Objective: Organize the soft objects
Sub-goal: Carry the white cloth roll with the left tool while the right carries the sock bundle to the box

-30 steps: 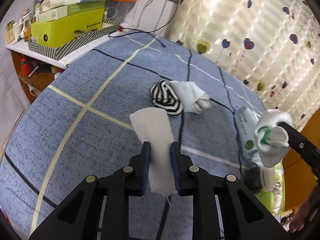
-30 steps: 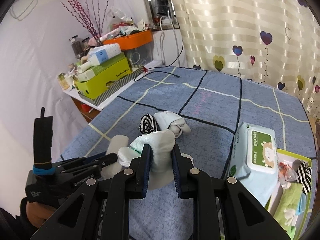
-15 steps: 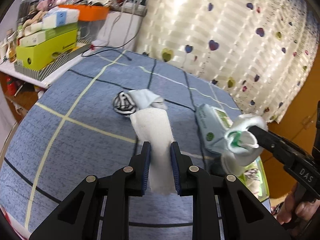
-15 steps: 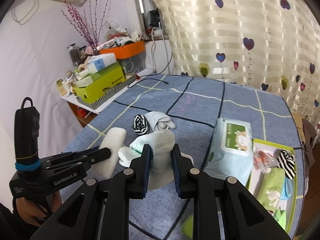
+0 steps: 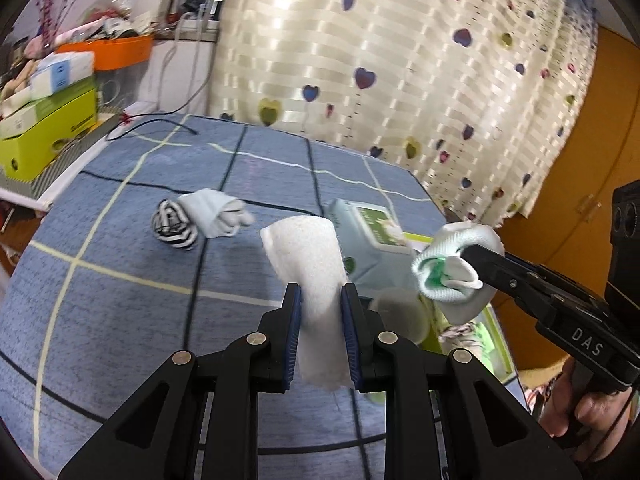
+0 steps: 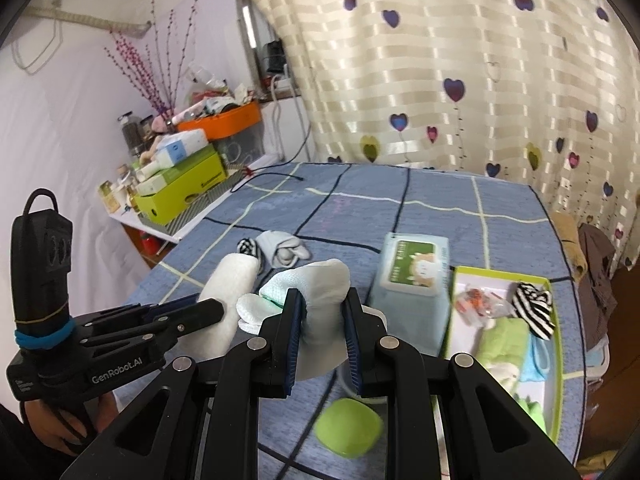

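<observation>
Left wrist view. Left gripper (image 5: 320,312), black with blue pads, clenched on a white fuzzy rolled cloth (image 5: 308,264) held upright above the blue checked bedspread (image 5: 120,300). Farther back on the bedspread, a black-and-white striped sock ball (image 5: 174,228) touching a pale grey rolled sock bundle (image 5: 218,214). To the right, right gripper (image 5: 470,258) gripping a white sock roll with green inside (image 5: 452,268), carried by a hand (image 5: 580,404) at the lower right edge. Behind it, a pale blue wet-wipe pack with a green label (image 5: 368,236). At far left, a lime-green cardboard box (image 5: 48,136) on a side shelf; at the rear, a cream curtain with heart prints (image 5: 400,60).

Right wrist view. Right gripper (image 6: 320,320) closed on the same white sock roll with green inside (image 6: 316,292), raised over the bedspread (image 6: 440,208). To the left, left gripper (image 6: 208,308) holding the white fuzzy rolled cloth (image 6: 232,292), just beside the sock roll. Beyond, striped sock ball (image 6: 250,246) and grey bundle (image 6: 284,248) side by side. At right, wet-wipe pack (image 6: 412,276) beside a lime-green-rimmed shallow tray (image 6: 550,360) containing a striped sock, a green cloth and a light blue cloth. Below the jaws, a round lime-green pad (image 6: 348,426) lying on the bedspread, its nature unclear.
</observation>
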A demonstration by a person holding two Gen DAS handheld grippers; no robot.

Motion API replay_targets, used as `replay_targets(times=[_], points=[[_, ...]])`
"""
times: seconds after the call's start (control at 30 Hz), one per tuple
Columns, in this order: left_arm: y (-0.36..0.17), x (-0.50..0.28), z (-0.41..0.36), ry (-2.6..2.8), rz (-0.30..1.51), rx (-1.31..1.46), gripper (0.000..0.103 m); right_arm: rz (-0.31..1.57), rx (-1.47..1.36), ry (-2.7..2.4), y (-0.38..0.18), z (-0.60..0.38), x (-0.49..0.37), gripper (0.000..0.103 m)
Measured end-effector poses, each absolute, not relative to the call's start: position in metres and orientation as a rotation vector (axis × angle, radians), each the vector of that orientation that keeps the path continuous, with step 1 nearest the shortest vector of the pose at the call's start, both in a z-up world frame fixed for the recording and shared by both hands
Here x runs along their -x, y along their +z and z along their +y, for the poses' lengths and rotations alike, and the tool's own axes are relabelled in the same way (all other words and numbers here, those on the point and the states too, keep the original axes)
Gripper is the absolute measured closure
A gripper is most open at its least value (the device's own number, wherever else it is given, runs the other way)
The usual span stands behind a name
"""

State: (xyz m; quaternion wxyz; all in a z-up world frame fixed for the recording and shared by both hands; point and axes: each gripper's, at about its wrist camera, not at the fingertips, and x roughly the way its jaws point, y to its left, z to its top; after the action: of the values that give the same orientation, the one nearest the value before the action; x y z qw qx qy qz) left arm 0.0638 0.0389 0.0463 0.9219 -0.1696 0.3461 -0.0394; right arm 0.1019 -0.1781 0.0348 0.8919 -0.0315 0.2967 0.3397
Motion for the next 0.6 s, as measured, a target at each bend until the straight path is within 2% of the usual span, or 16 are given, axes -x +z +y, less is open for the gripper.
replay_targets(times=[0.6], points=[[0.064, -0.073, -0.032, -0.190, 0.712, 0.258, 0.082, 0.585, -0.022, 0.610, 0.039, -0.256, -0.098, 0.083]])
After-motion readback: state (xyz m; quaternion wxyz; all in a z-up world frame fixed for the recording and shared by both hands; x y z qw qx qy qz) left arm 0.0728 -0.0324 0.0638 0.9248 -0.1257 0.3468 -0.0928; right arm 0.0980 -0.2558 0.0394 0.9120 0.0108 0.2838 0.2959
